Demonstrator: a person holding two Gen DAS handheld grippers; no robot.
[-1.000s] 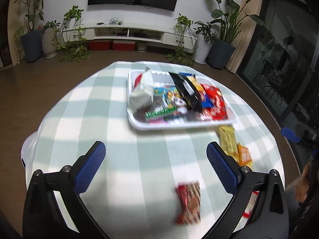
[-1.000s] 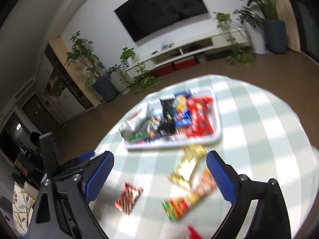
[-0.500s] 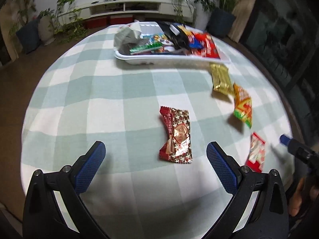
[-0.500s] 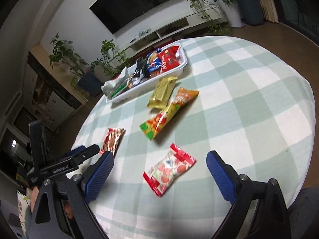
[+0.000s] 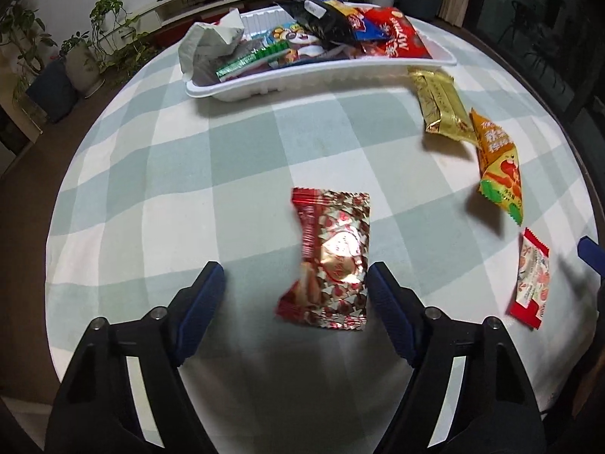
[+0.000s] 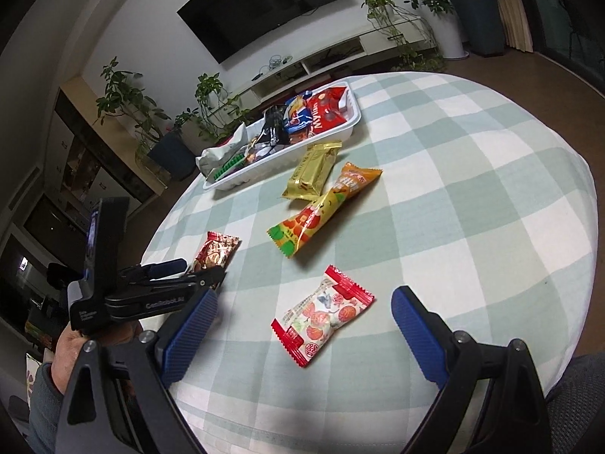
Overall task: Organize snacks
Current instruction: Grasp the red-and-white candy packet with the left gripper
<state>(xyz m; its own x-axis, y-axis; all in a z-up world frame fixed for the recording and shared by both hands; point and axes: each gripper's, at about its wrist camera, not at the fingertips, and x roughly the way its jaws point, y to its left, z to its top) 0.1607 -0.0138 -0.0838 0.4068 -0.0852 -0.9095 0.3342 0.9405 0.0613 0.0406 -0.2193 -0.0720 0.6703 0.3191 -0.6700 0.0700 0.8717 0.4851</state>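
Note:
A red-and-silver foil snack point(image 5: 329, 261) lies on the checked tablecloth between the fingers of my left gripper point(image 5: 295, 291). The jaws are closing. The right pad is at the packet's edge and the left pad is still apart from it. In the right wrist view the same snack point(image 6: 217, 251) lies under the left gripper point(image 6: 200, 270). My right gripper point(image 6: 302, 317) is open around a red-and-white snack point(image 6: 321, 314), touching nothing. A gold snack point(image 5: 442, 106) and an orange-and-green snack point(image 5: 499, 166) lie loose near the white tray point(image 5: 302, 79), which holds several packets.
The round table's edge curves close on the left and front in the left wrist view. A hand and sleeve point(image 6: 64, 355) hold the left gripper. Potted plants point(image 6: 124, 109), a TV point(image 6: 264, 3) and a low shelf stand behind the table.
Both grippers came down toward the table. The left one tilted down over the red foil snack and its jaws narrowed. The right one settled over the red-and-white snack.

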